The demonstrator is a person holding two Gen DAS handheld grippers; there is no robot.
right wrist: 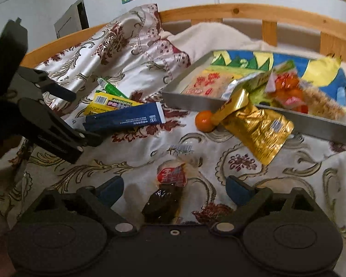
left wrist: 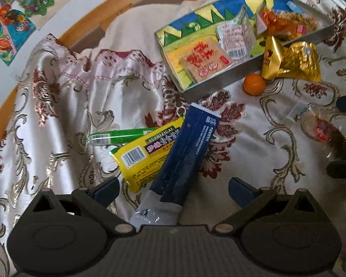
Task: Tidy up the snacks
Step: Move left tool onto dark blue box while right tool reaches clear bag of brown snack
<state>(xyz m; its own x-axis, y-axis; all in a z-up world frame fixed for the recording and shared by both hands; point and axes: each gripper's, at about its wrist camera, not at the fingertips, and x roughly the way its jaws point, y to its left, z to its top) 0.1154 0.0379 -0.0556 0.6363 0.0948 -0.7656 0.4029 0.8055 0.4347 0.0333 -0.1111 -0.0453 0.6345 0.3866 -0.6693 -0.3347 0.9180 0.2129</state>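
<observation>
My left gripper [left wrist: 174, 190] is open, its jaws either side of a long dark blue packet [left wrist: 186, 152] lying on the patterned cloth. The packet rests partly on a yellow snack pack [left wrist: 145, 154], with a green stick pack [left wrist: 124, 136] behind. My right gripper [right wrist: 174, 189] is open around a clear-wrapped dark snack with a red label [right wrist: 168, 189]. A metal tray [left wrist: 219, 84] with a colourful liner holds several snack packets. A gold pouch [left wrist: 290, 61] leans over the tray's edge, beside a small orange [left wrist: 254, 84]. The left gripper shows in the right wrist view [right wrist: 80, 117].
The cloth [left wrist: 64, 106] covers a bed with a wooden rail [right wrist: 242, 11] behind. The cloth is bunched up at the back left [right wrist: 126, 37]. Cartoon posters [left wrist: 9, 20] hang on the wall.
</observation>
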